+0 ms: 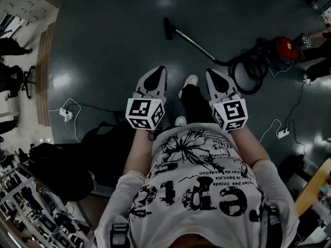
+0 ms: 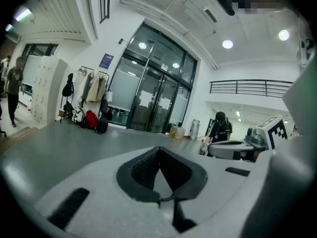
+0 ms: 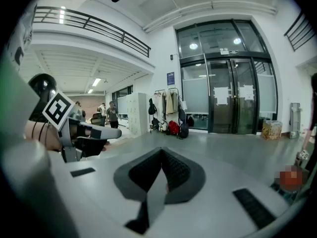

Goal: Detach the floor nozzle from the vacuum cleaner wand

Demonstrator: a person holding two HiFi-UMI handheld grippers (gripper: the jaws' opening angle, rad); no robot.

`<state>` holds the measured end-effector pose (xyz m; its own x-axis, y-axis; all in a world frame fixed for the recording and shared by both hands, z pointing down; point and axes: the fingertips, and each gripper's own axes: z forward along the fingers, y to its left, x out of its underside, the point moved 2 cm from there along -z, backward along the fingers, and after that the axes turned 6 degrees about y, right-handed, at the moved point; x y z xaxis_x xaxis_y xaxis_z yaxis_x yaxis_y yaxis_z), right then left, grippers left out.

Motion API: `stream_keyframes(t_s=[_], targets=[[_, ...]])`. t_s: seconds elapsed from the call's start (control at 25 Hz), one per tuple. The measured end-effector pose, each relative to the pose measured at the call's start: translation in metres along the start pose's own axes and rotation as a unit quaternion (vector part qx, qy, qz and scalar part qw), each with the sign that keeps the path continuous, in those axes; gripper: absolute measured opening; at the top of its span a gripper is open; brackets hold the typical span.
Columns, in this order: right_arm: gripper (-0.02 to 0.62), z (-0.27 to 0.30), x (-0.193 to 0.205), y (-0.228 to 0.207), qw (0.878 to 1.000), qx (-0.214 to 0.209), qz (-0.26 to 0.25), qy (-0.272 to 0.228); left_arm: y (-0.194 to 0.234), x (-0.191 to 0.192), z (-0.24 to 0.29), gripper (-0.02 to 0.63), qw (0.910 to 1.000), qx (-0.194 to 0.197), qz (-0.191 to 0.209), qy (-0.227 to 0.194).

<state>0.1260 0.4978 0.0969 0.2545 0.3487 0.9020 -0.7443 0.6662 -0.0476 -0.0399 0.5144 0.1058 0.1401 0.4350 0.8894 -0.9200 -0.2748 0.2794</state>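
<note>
The person stands with both forearms bent forward from the body, side by side above the floor point(image 1: 114, 45). The left tongs point(image 1: 161, 70) and the right tongs point(image 1: 210, 73) point ahead and slightly down, their tips leaning a little toward each other. A marker cube point(image 1: 145, 113) sits at the rear of the left one, and another cube point(image 1: 230, 114) at the rear of the right one.

In the left gripper view the left tongs point(image 2: 159, 155) are pressed together with nothing between them. In the right gripper view the right tongs point(image 3: 161, 155) are likewise pressed together and empty.

The vacuum cleaner lies on the floor well ahead of the tongs, apart from both. Its floor nozzle point(image 1: 168, 29) is the farthest part, at the top middle of the head view, set crosswise to the wand point(image 1: 196, 45). The wand's long axis runs on a slant from the nozzle down and to the right, toward the coiled hose point(image 1: 252, 72) and the red body point(image 1: 285, 48). The nozzle is on the wand's far end, pointing away from the person. One shoe point(image 1: 190, 80) shows between the two tongs.
</note>
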Motion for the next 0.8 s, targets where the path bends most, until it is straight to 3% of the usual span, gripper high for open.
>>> stream_keyframes(t_s=[0.2,0.44,0.6,0.72,0.8], targets=[[0.003,0.084,-0.024,-0.051,1.000,-0.018,0.018,-0.005,0.038,-0.013,0.071,0.005,0.9994,-0.019,0.011,0.026],[0.003,0.195,-0.079,-0.131,0.998,-0.050,0.030,-0.007,0.093,-0.062,0.167,0.005,0.9975,-0.041,0.018,0.054],[0.003,0.255,-0.082,-0.180,0.997,-0.069,0.040,0.016,0.129,-0.081,0.220,0.005,0.9962,-0.057,0.009,0.065],[0.003,0.294,-0.080,-0.211,0.997,-0.057,0.035,0.037,0.156,-0.091,0.253,0.005,0.9955,-0.066,-0.018,0.067],[0.003,0.316,-0.076,-0.227,0.997,-0.050,0.039,0.050,0.171,-0.095,0.273,0.005,0.9946,-0.068,-0.015,0.076]])
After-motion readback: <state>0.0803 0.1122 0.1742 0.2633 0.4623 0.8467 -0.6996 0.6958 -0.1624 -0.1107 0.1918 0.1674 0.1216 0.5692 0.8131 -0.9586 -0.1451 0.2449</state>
